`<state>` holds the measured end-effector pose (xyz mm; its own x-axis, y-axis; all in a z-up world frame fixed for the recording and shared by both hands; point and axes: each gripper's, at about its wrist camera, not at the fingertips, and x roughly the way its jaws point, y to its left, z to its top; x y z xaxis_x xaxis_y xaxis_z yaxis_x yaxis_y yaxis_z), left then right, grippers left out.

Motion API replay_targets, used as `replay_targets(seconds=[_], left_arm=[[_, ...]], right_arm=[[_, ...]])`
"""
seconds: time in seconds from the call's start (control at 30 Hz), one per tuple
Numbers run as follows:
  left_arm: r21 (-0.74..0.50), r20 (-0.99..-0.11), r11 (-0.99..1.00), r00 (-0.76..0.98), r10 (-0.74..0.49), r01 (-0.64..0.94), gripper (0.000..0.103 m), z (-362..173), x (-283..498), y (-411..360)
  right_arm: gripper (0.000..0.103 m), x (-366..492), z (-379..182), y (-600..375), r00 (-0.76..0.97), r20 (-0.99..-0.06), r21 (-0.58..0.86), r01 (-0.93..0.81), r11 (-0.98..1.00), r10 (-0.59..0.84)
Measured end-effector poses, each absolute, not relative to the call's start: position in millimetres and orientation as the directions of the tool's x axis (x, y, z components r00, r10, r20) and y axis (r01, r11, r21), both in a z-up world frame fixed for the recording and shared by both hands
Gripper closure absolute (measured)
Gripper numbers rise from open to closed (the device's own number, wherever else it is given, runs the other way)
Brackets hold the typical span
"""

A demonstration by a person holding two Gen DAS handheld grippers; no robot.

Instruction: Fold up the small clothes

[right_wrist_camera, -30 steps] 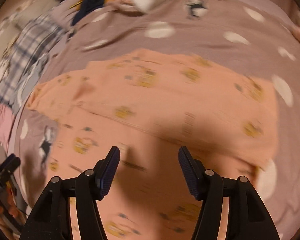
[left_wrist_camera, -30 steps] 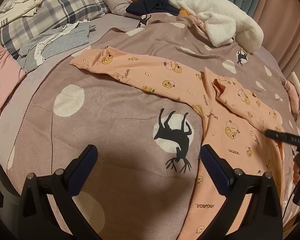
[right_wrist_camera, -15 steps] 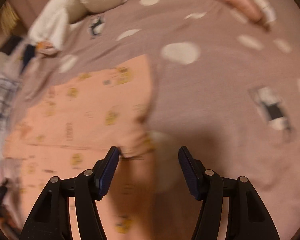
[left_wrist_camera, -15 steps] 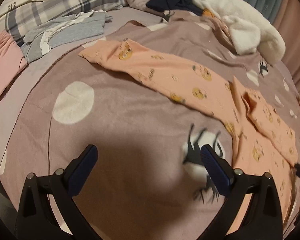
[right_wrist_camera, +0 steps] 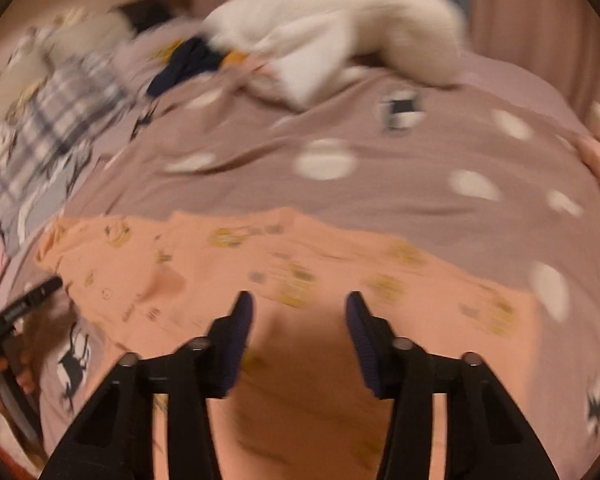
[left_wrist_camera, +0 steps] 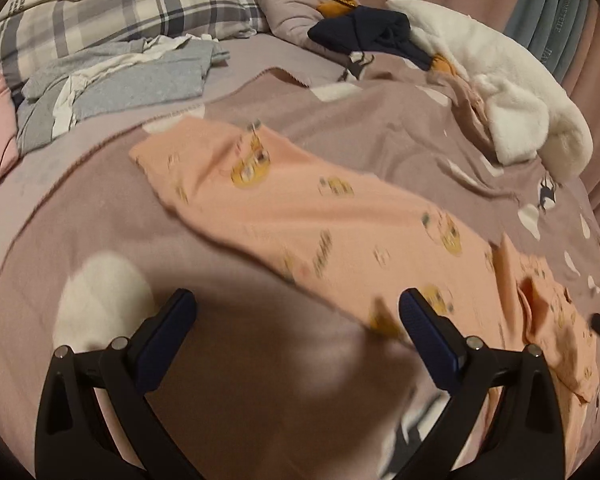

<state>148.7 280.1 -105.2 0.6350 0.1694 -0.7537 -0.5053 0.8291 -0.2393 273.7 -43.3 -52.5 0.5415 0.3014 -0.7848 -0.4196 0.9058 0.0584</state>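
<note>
Garment: peach printed garment (left_wrist_camera: 340, 224), small-clothes size, lying on the bed's mauve blanket (left_wrist_camera: 100, 208); exact type cannot be told, one long limb shows clearly.
Where: spread mid-bed, flat on the blanket; in the right wrist view (right_wrist_camera: 300, 264) it fills the near ground under that hand-held gripper.
Long axis: in the left wrist view the long limb runs diagonally, its free end at far left (left_wrist_camera: 152, 152), the body at near right.
Flap: a smaller part (left_wrist_camera: 548, 308) lies turned over on the body at right.
Progress: early by my judgement; apart from that flap, the piece is laid out nearly full length, with no tidy fold visible.
Left to do: bring the long limb in over the body, then fold the body down; other clothes likely wait after.
Left hand-held gripper (left_wrist_camera: 296, 316): jaws wide apart, empty, above the blanket just beside the limb's near edge.
Right hand-held gripper (right_wrist_camera: 298, 320): jaws apart, holding nothing, over the body of the garment; contact cannot be told through blur.
Around: grey clothes (left_wrist_camera: 132, 80) and plaid pillow (left_wrist_camera: 132, 8) at far left, navy item (left_wrist_camera: 364, 36) and white fleece (left_wrist_camera: 500, 84) at far right, well apart from the garment.
</note>
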Motion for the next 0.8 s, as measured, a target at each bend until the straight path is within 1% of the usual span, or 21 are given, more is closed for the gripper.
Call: replay_targets(seconds=[0.03,0.13,0.17,0.2,0.3,0.33,0.4,0.43,0.5,0.53,0.6,0.7,0.73,0.77,0.8], left_arm=[[-0.229,-0.752,0.832,0.635,0.178,-0.504,0.002,-103.7,150.8,284.8],[-0.226,-0.754,0.828,0.631,0.186,-0.514,0.002,-103.5,153.5,305.2],[-0.246,-0.761,0.818,0.626,0.169,-0.520,0.002,-105.4,154.4,312.4],[-0.298,-0.763,0.801,0.634,0.126,-0.519,0.002,-108.1,154.2,324.5],[-0.392,-0.734,0.786,0.678,0.046,-0.478,0.002,-106.8,154.6,340.9],[-0.417,-0.726,0.789,0.688,0.010,-0.451,0.002,-105.1,157.0,347.9],[-0.446,-0.726,0.790,0.686,-0.045,-0.420,0.002,-103.3,162.3,354.5],[-0.488,-0.715,0.777,0.693,-0.094,-0.398,0.002,-103.7,165.2,361.2],[-0.561,-0.689,0.741,0.705,-0.169,-0.370,0.002,-106.0,168.8,368.0],[-0.627,-0.650,0.698,0.726,-0.224,-0.346,0.002,-108.9,170.6,374.6],[-0.693,-0.601,0.640,0.757,-0.259,-0.332,0.002,-113.6,172.4,384.3],[-0.744,-0.568,0.578,0.774,-0.280,-0.337,0.003,-117.1,174.8,394.0],[-0.746,-0.568,0.572,0.774,-0.278,-0.342,0.005,-115.9,175.2,396.4],[-0.738,-0.579,0.568,0.775,-0.254,-0.365,0.014,-115.1,173.5,399.3],[-0.726,-0.594,0.567,0.771,-0.231,-0.390,0.028,-115.0,171.5,401.1]], right_arm=[[0.061,275.1,-57.6,-34.1,0.525,-0.793,0.060,-0.435,0.898,0.308],[0.061,275.0,-78.4,6.8,0.461,-0.820,0.083,-0.490,0.868,0.339],[0.061,274.5,-86.3,21.3,0.433,-0.829,0.094,-0.514,0.852,0.353],[0.061,272.5,-91.6,30.1,0.412,-0.837,0.101,-0.531,0.841,0.360],[0.061,264.1,-92.6,44.9,0.412,-0.835,0.073,-0.573,0.816,0.364],[0.061,260.7,-89.4,42.5,0.410,-0.830,0.081,-0.583,0.808,0.379],[0.061,259.0,-81.8,33.5,0.379,-0.821,0.147,-0.581,0.800,0.427],[0.061,256.7,-78.4,25.5,0.371,-0.820,0.175,-0.563,0.808,0.435],[0.061,252.1,-74.6,14.0,0.374,-0.821,0.184,-0.542,0.820,0.432],[0.061,245.3,-71.5,4.4,0.382,-0.812,0.187,-0.546,0.817,0.441],[0.061,234.9,-68.0,-13.5,0.396,-0.807,0.175,-0.547,0.819,0.437],[0.061,217.2,-63.7,-51.7,0.423,-0.807,0.146,-0.532,0.834,0.412],[0.061,215.6,-62.7,-59.9,0.431,-0.807,0.141,-0.522,0.841,0.403],[0.061,210.7,-61.4,-73.7,0.445,-0.807,0.135,-0.501,0.855,0.388],[0.061,203.9,-60.2,-90.8,0.463,-0.804,0.132,-0.475,0.870,0.374]])
